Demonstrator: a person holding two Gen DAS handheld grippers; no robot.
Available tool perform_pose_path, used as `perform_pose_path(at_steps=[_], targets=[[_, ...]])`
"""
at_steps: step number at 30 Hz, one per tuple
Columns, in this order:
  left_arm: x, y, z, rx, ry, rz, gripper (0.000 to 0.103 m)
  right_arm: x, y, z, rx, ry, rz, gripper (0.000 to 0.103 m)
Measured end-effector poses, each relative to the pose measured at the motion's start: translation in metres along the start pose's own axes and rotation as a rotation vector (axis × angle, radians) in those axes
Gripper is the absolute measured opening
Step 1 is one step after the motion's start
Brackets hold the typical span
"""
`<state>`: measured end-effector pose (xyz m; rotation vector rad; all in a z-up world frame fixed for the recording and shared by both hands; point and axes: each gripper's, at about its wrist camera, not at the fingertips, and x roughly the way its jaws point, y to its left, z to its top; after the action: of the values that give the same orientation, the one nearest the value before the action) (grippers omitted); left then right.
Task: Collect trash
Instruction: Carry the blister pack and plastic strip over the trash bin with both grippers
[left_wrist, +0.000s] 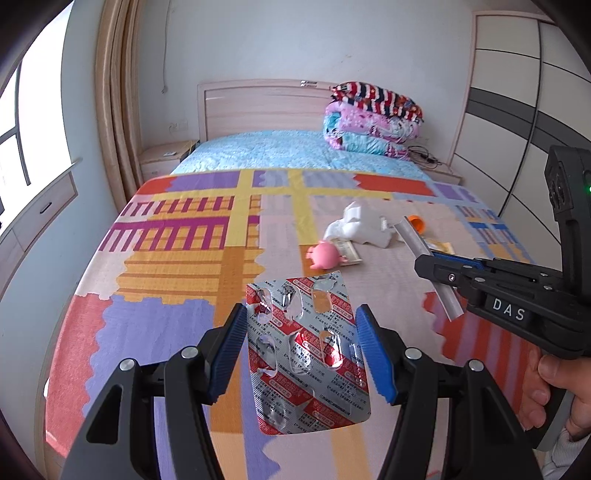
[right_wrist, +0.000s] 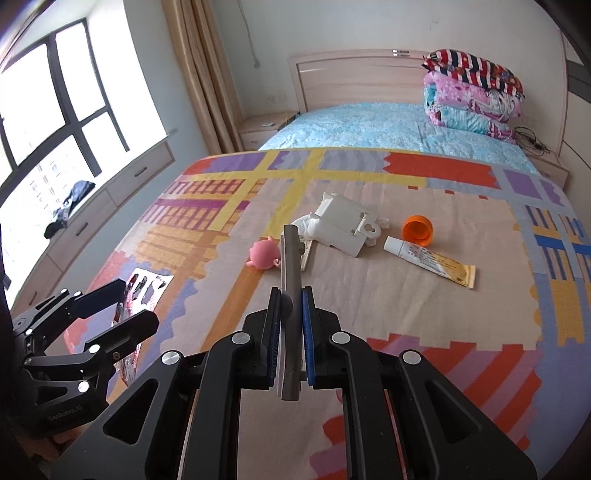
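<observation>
Patchwork fabric is covering the bed (right_wrist: 369, 295), where crumpled white packaging (right_wrist: 343, 225), an ointment tube (right_wrist: 428, 258) and an orange cap (right_wrist: 417, 229) are being left. Mid-collection, a foil blister sheet (left_wrist: 306, 350) is being straddled by the open left gripper (left_wrist: 301, 350); closing seems next. A flat grey strip (right_wrist: 290, 295) is being clamped by the right gripper (right_wrist: 290, 332).

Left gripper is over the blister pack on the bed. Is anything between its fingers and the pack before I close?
Nothing visible does. The blister pack lies between the left gripper fingers, with bare bedspread on both sides. The pink toy lies beyond it, and the right gripper, shut on a grey strip, is off to the right.
</observation>
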<state>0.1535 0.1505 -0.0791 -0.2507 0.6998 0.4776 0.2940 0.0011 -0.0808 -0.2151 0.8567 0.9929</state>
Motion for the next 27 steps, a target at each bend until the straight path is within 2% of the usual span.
perform_pose_path(at_steps=[19, 27], targets=[[-0.094, -0.054, -0.047, 0.098, -0.08, -0.131, 0.059, -0.105, 0.022, -0.058, -0.033, -0.08, 0.039, 0.012], [-0.1, -0.057, -0.083, 0.121, -0.025, -0.158, 0.059, -0.113, 0.021, -0.107, -0.039, -0.025, 0.051, 0.012]])
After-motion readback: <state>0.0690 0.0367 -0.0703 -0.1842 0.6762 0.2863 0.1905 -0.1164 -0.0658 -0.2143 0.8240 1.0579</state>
